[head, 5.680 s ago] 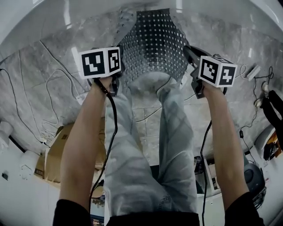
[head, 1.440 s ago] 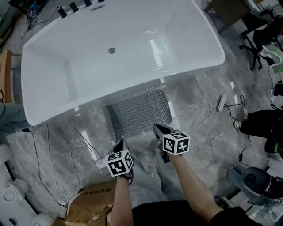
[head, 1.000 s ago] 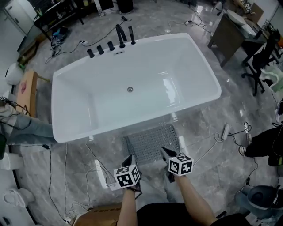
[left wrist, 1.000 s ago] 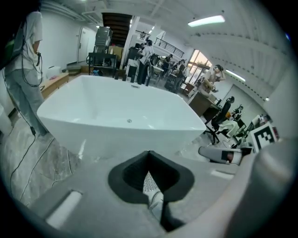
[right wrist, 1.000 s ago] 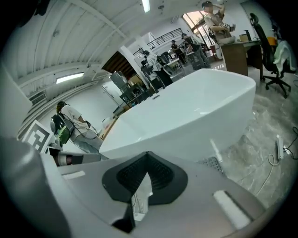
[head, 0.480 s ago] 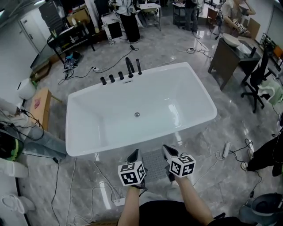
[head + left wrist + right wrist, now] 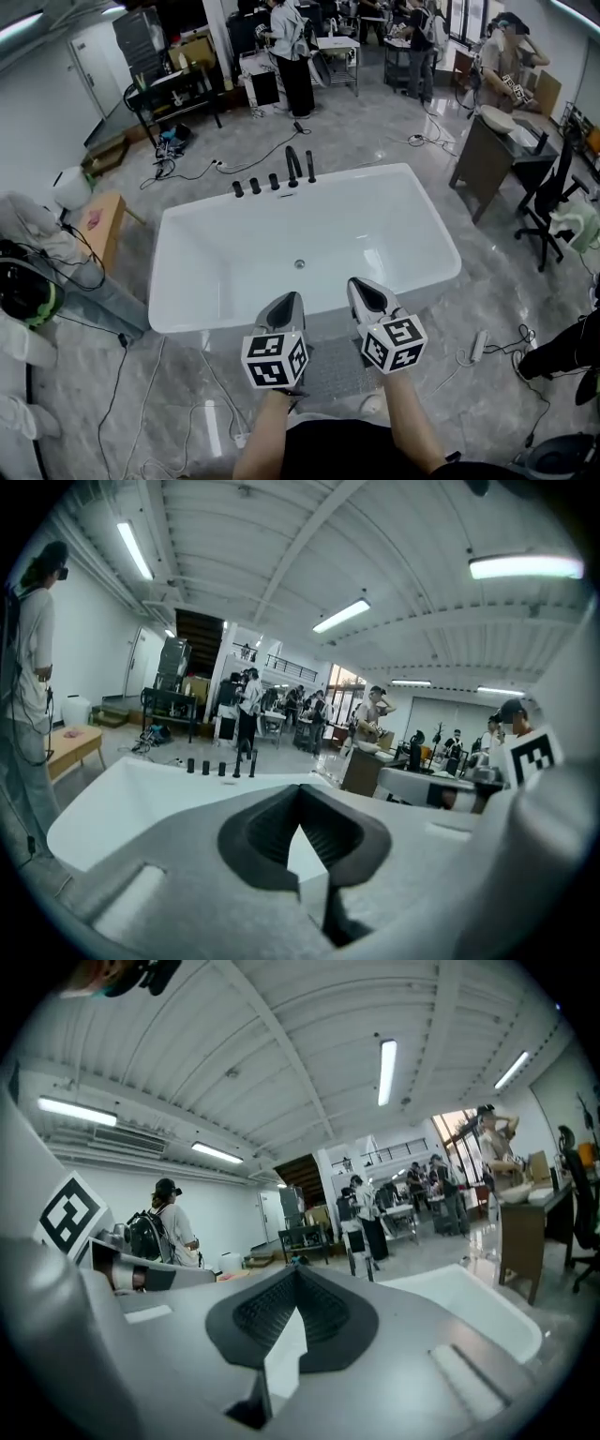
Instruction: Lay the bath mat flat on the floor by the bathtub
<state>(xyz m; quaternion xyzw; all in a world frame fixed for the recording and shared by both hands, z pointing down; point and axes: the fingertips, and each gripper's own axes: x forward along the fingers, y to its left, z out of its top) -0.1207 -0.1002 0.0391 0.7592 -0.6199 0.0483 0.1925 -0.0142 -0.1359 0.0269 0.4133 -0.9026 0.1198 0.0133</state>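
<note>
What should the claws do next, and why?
Probably just lower both and rest: the bath mat already lies on the floor beside the bathtub, and the left claw and right claw are shut, holding nothing.

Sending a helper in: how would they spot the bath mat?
Find the big white tub mid-room. On the floor beside its long side, opposite the black taps, lies the mat. It is the only grey textured sheet among loose white cables.

Left forearm (image 7: 265,439) and right forearm (image 7: 411,417) stick out ahead, side by side. Left gripper (image 7: 288,303) and right gripper (image 7: 362,287) point forward, jaws on both pressed together at the tips, gripping nothing.
</note>
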